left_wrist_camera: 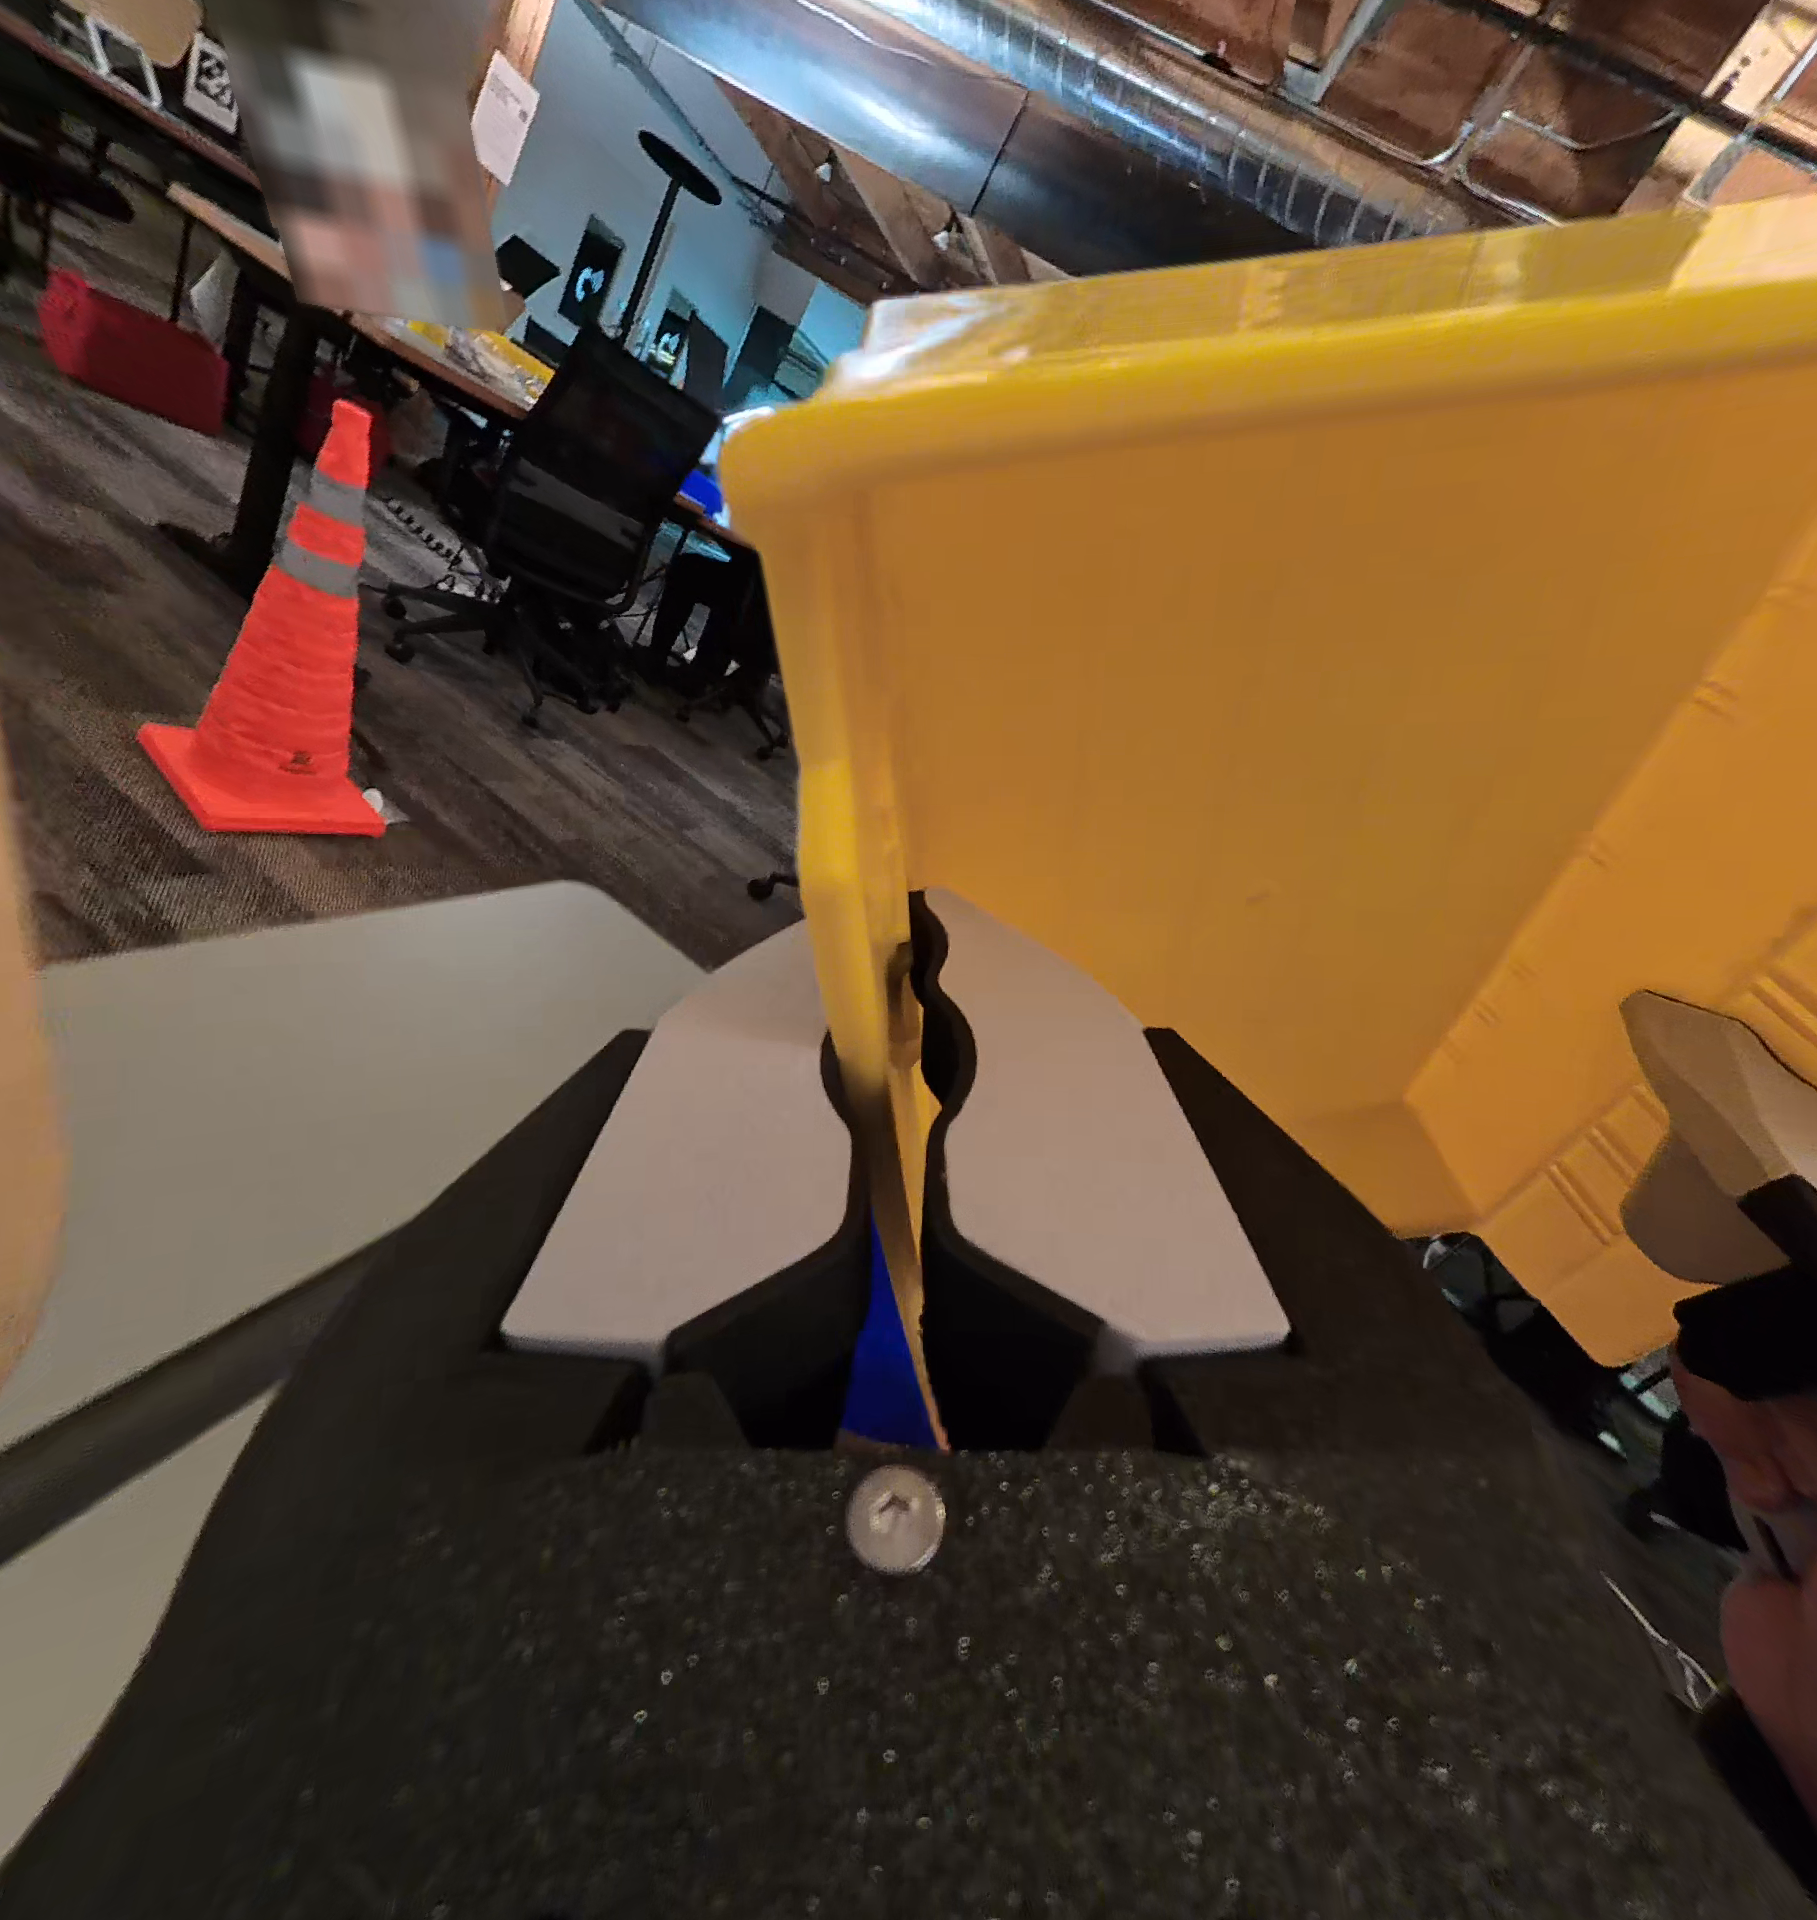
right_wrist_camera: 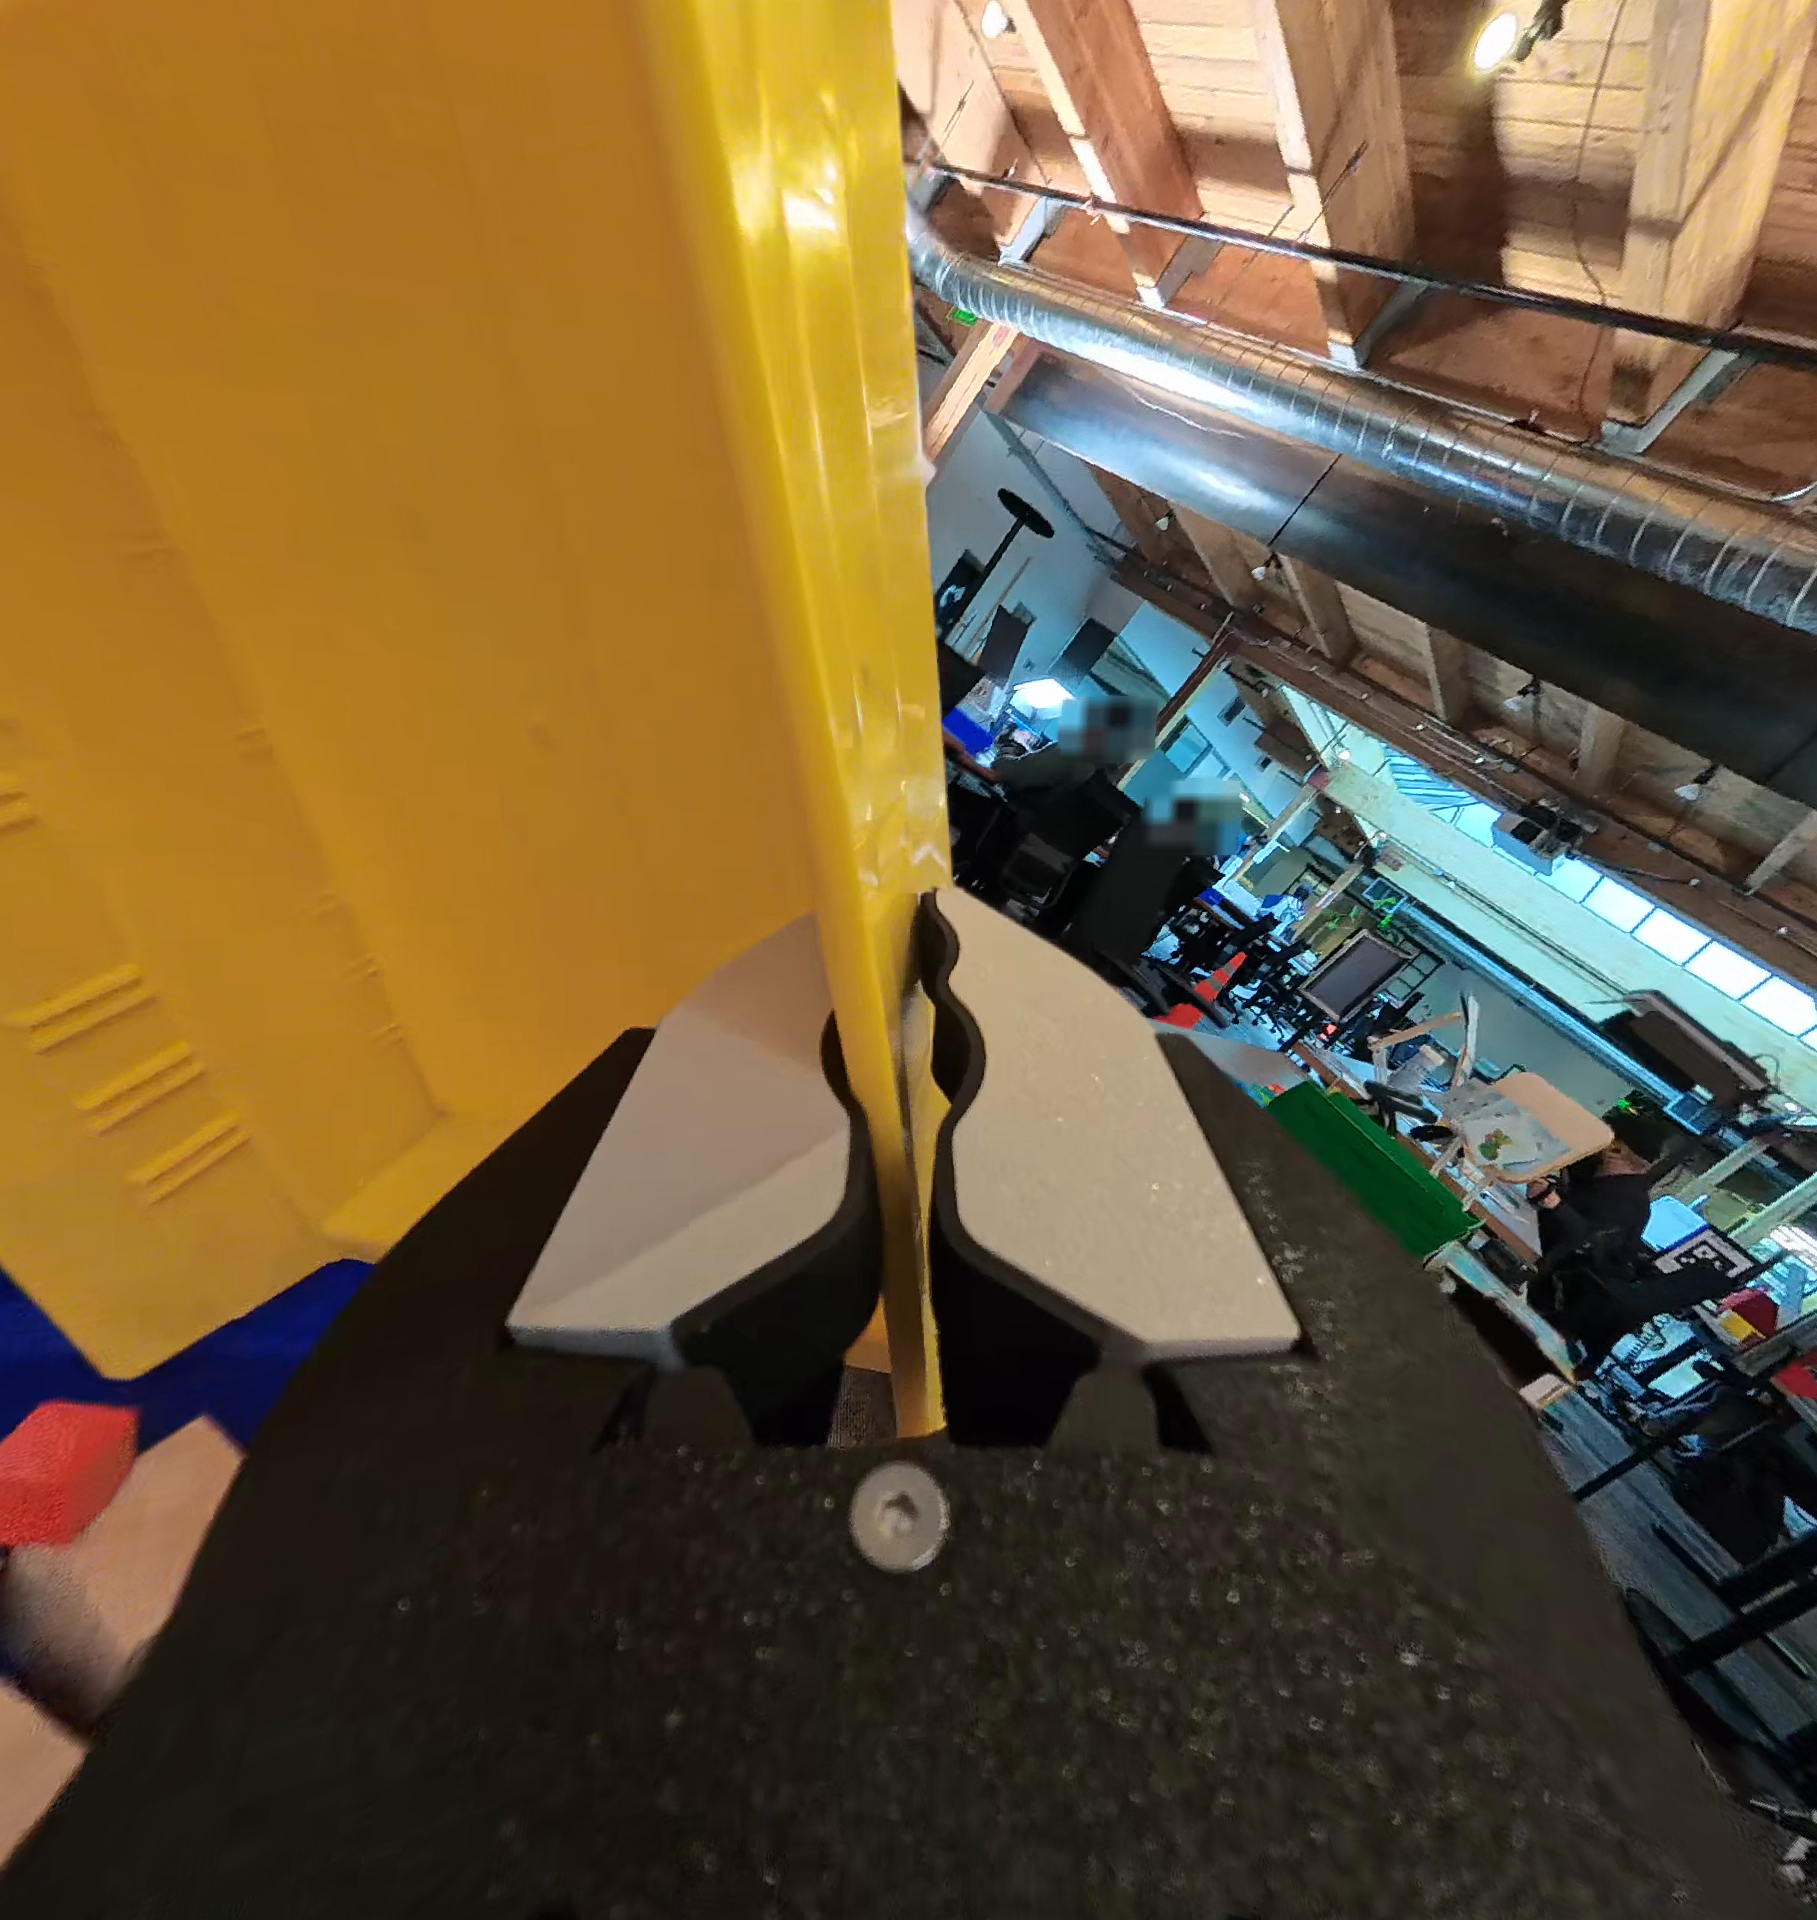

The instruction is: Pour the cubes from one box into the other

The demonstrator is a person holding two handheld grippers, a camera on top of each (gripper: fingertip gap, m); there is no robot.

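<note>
Two grippers clamp one yellow box (left_wrist_camera: 1247, 675), each pinching a thin rim between closed grey pads; the left gripper (left_wrist_camera: 909, 1029) bites the rim at the box's left edge, the right gripper (right_wrist_camera: 909, 1039) bites the opposite rim, its pale finger (left_wrist_camera: 1704, 1132) showing at the far right of the left wrist view; the box is smooth moulded plastic with a rolled lip, raised ribs on its base and rounded corners, lifted and tipped steeply above the grey table (left_wrist_camera: 312, 1091); a blue box (right_wrist_camera: 10, 1340) sits below its lower corner, holding a matt red cube (right_wrist_camera: 52, 1470) and pale wooden cubes (right_wrist_camera: 83, 1600), blurred; an orange cone (left_wrist_camera: 291, 665) stands on the carpet beyond the table's rounded corner, well apart from the box.
</note>
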